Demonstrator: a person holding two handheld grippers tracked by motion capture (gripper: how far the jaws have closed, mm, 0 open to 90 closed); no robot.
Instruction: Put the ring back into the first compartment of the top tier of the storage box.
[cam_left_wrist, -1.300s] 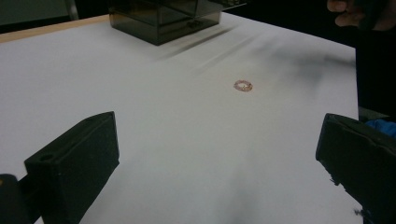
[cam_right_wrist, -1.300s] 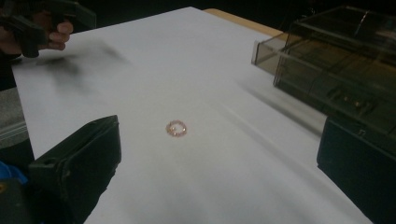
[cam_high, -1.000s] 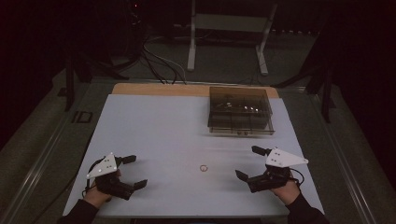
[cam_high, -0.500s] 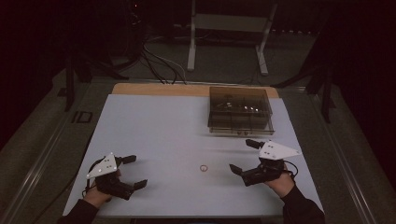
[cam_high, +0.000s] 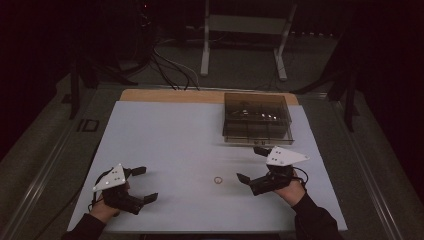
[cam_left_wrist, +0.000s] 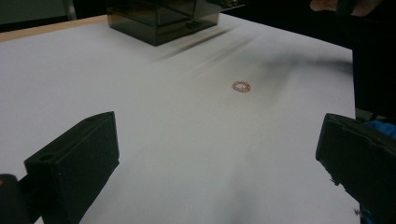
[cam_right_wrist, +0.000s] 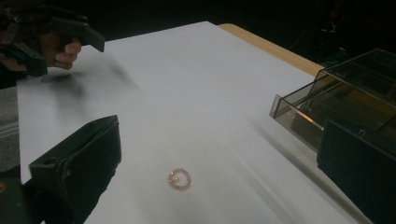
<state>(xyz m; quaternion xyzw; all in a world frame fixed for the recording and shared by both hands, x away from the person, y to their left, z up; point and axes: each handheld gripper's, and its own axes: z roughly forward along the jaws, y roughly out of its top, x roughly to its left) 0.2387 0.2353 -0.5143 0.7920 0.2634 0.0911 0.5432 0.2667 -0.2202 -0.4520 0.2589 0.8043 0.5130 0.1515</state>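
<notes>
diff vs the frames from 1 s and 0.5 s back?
The right gripper has slid left across the table toward the small ring, jaws open, holding nothing; it is not yet at the ring. The left gripper stayed open at the near left, the ring lies where it was, and the smoked clear box has not moved.

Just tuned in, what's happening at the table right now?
A person holds a two-jaw gripper in each hand over a white table. The right gripper has its jaws open and points at a small ring lying flat on the table, close to it but not touching. The left gripper sits open near the front left corner, away from the ring. A smoky clear box stands at the far side, its front drawer pulled partly out. Nothing is gripped yet.
</notes>
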